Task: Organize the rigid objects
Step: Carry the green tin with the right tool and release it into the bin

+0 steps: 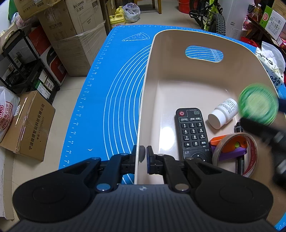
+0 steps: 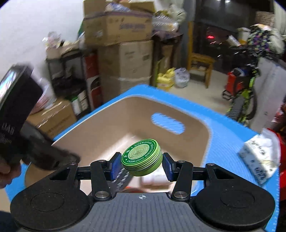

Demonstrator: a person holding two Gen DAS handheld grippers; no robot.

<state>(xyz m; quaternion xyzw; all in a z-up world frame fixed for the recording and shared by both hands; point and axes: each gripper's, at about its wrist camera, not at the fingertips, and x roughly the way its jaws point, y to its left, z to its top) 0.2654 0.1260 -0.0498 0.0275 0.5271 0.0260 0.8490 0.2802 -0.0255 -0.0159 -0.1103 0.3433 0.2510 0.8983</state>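
Note:
A beige plastic bin (image 1: 178,75) stands on a blue mat (image 1: 110,85). My left gripper (image 1: 141,153) is shut on the bin's near left wall. Inside lie a black remote (image 1: 193,132), a white pill bottle (image 1: 223,113), a roll of tape (image 1: 236,153) and an orange and purple toy (image 1: 230,145). My right gripper (image 2: 142,164) is shut on a round green ointment tin (image 2: 142,157), tilted, held above the bin (image 2: 107,125). In the left wrist view the tin (image 1: 258,104) shows blurred over the bin's right side.
A white tissue pack (image 2: 259,158) lies on the mat to the right of the bin. Cardboard boxes (image 1: 75,35), a black rack (image 1: 21,62) and a bicycle (image 1: 212,16) stand on the floor around the table. A hand and the left device (image 2: 19,125) fill the right wrist view's left.

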